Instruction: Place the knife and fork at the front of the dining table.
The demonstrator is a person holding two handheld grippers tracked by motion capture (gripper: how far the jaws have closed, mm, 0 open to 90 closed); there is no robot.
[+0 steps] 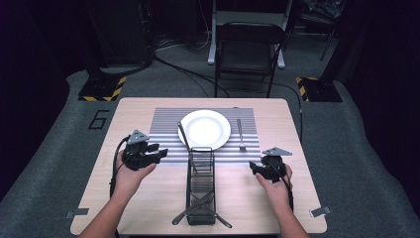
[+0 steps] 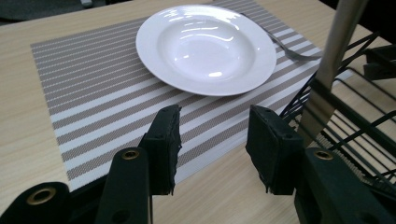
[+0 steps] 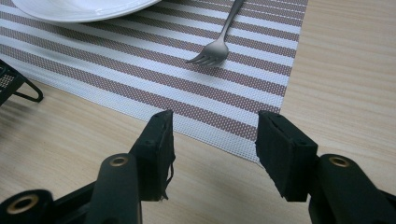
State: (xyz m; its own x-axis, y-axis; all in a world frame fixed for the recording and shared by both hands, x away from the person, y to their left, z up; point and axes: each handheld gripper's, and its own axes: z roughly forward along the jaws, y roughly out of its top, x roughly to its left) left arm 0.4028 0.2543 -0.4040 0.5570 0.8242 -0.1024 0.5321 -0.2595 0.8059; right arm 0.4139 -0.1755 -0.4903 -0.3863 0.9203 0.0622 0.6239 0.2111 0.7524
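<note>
A white plate (image 1: 204, 129) sits in the middle of a striped placemat (image 1: 166, 124), with a fork (image 1: 240, 135) lying on the mat to its right. A black wire rack (image 1: 200, 183) stands in front of the plate, and a long metal utensil (image 1: 184, 136) leans out of its far end. My left gripper (image 1: 161, 152) hovers left of the rack, open and empty. In the left gripper view its jaws (image 2: 212, 135) point at the plate (image 2: 205, 46), with the utensil (image 2: 329, 60) to the right. My right gripper (image 1: 253, 167) stands open right of the rack, its jaws (image 3: 212, 140) facing the fork (image 3: 217, 44).
Crossed dark utensils (image 1: 198, 210) lie at the rack's near end. Bare wood table (image 1: 138, 198) lies on both sides of the rack. A folding chair (image 1: 250, 49) stands beyond the table's far edge.
</note>
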